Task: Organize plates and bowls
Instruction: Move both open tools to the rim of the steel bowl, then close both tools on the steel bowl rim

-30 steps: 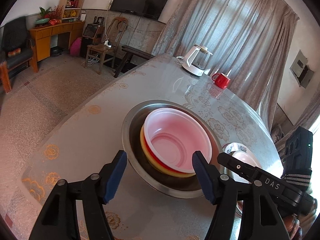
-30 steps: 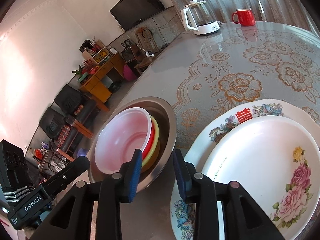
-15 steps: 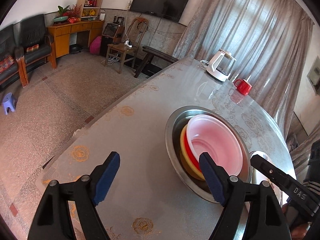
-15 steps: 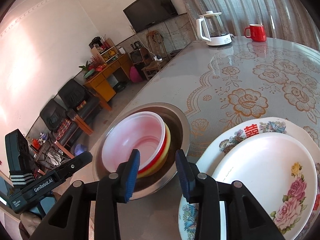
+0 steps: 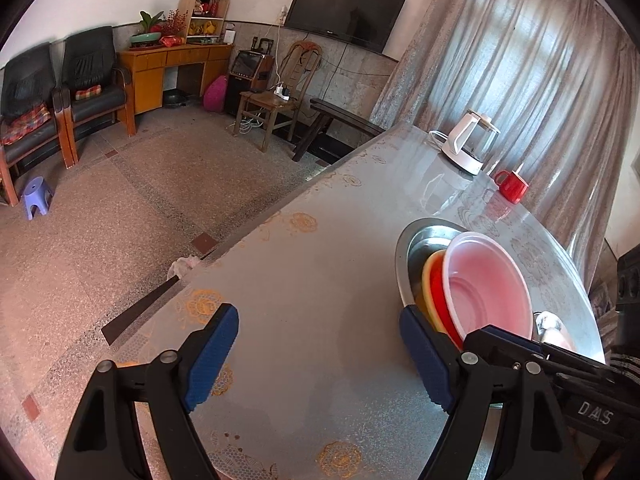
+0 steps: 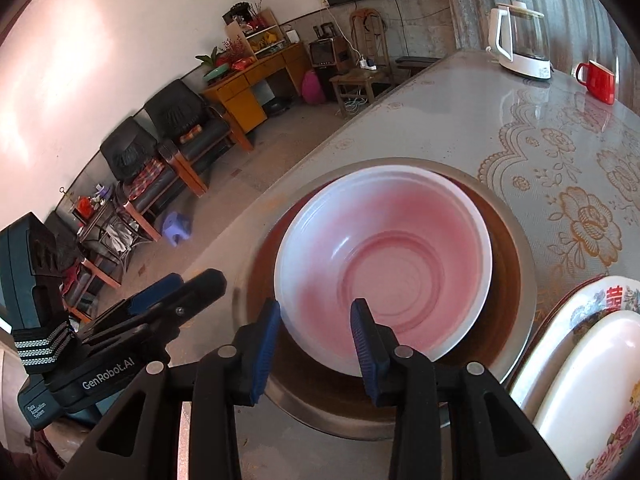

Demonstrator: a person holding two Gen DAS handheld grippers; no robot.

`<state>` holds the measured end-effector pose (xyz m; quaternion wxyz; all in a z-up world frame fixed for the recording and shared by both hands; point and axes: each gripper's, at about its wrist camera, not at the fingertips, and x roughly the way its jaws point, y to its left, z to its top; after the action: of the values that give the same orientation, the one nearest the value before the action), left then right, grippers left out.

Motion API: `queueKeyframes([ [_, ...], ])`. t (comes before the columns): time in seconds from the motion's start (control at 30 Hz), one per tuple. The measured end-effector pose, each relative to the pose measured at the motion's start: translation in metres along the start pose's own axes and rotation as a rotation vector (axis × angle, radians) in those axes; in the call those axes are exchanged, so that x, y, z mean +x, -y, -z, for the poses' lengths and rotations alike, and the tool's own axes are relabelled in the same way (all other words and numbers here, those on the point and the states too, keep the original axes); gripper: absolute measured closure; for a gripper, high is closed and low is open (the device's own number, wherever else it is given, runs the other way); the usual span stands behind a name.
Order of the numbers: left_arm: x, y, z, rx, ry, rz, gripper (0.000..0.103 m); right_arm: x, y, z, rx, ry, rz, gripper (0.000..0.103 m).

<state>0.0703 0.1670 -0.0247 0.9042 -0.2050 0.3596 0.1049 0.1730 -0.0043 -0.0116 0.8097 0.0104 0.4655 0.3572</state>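
A white-pink plastic bowl [image 6: 396, 256] sits on top of a red bowl [image 5: 440, 300] and a yellow bowl [image 5: 427, 280], all nested in a steel basin [image 6: 516, 320] on the table. My right gripper [image 6: 316, 340] is open, its fingers straddling the near rim of the pink bowl. My left gripper [image 5: 320, 356] is wide open and empty over bare tabletop, left of the basin [image 5: 412, 240]; its right finger [image 5: 424, 360] is close to the basin's near rim. Two stacked floral plates [image 6: 592, 380] lie right of the basin.
A white kettle [image 5: 468, 148] and a red mug [image 5: 512, 186] stand at the far end of the table. The table's left edge [image 5: 256, 220] drops to the floor. Chairs and a wooden desk [image 5: 176, 64] stand along the far wall.
My left gripper has swung left, away from the bowls, so the basin now sits at its right. My right gripper has moved in over the basin and opened wider around the pink bowl's rim.
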Motion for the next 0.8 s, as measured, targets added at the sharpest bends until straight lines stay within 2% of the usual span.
queueKeyframes([
  [0.23,0.007,0.002,0.001,0.007,-0.055,0.017,0.021,-0.011,0.003,0.005,-0.005,0.016,0.021,0.067],
  [0.47,-0.001,0.005,0.0,0.04,-0.007,0.02,0.022,-0.014,0.01,0.005,0.012,0.021,0.011,0.067],
  [0.8,0.003,0.006,-0.002,0.022,-0.033,0.035,0.021,-0.029,0.031,-0.001,0.107,0.105,0.07,0.065],
])
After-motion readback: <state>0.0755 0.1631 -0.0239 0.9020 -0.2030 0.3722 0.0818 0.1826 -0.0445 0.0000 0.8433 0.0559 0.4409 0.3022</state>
